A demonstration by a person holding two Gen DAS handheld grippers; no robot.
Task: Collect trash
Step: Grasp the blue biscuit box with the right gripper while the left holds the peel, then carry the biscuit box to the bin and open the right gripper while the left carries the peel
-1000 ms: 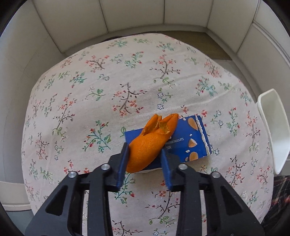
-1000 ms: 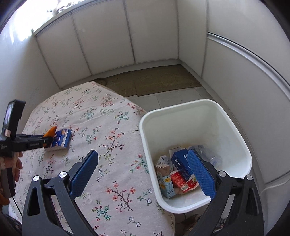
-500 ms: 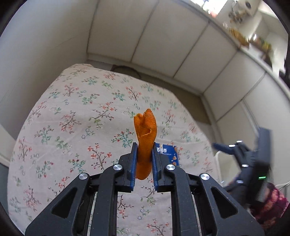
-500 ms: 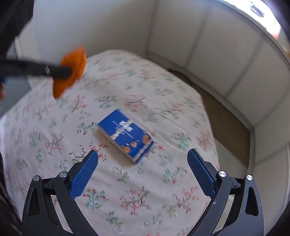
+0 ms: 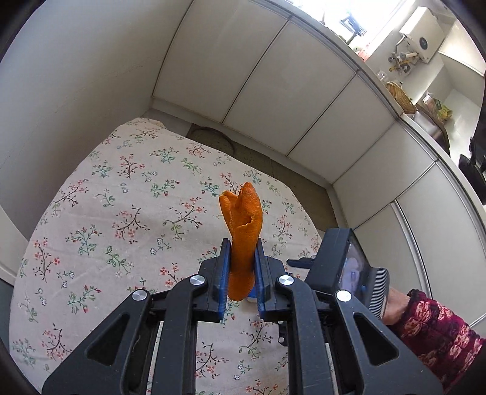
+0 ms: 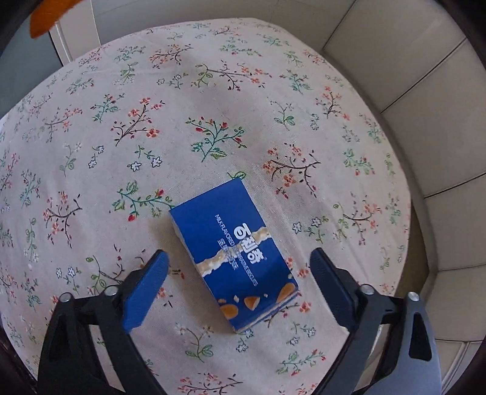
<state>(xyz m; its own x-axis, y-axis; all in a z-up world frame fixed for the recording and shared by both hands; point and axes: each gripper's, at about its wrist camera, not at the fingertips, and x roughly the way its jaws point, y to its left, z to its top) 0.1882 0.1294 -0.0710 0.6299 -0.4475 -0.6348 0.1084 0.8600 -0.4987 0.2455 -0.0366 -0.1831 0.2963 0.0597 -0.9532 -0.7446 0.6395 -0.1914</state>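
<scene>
Now we are pinching the limp orange peel (image 5: 243,231) in the left gripper (image 5: 240,273), above the floral tablecloth (image 6: 212,106). Our right gripper (image 6: 237,273), spread wide, is straddling the blue biscuit box (image 6: 234,252) lying flat there; likely light and stiff, best taken across its long sides.

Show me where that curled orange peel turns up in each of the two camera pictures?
Left wrist: the curled orange peel stands mid-frame, pinched between the left gripper fingers.
Right wrist: a blurred orange peel edge in the top-left corner.
Shared landmark: floral tablecloth.
</scene>
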